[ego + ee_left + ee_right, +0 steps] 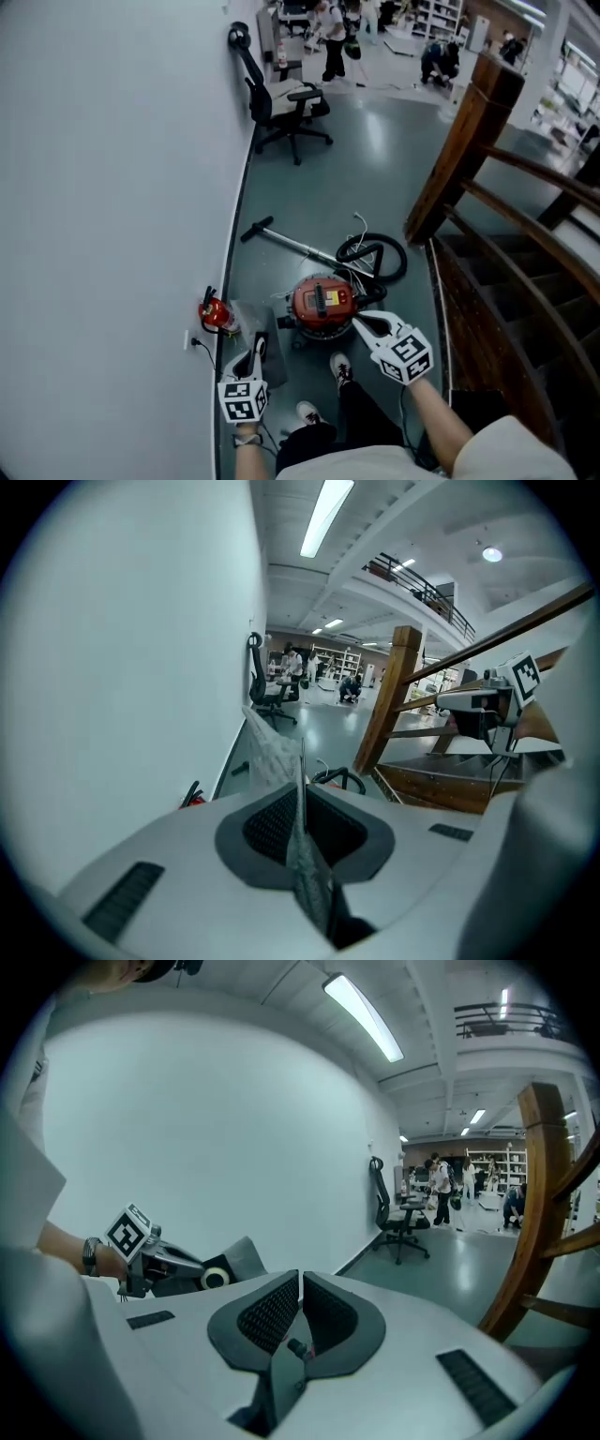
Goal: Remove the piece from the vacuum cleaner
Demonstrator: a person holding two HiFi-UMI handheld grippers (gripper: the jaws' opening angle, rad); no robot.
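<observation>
**Q:** Left gripper [301, 797]: what is being pinched?

**R:** A thin grey piece [268, 750] is clamped flat between its jaws and held up off the floor. The right gripper [299, 1283] is pressed together on nothing.

**Q:** And the vacuum cleaner [323, 302]?

**R:** It is seen on the floor below, beyond the feet. Removal is judged done; at most, the piece remains to be set down.

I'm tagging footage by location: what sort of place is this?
Probably a large open-plan office or lab hall: an office chair stands by the wall, a wooden staircase rises on the right, and shelving with people nearby fills the far end.
</observation>
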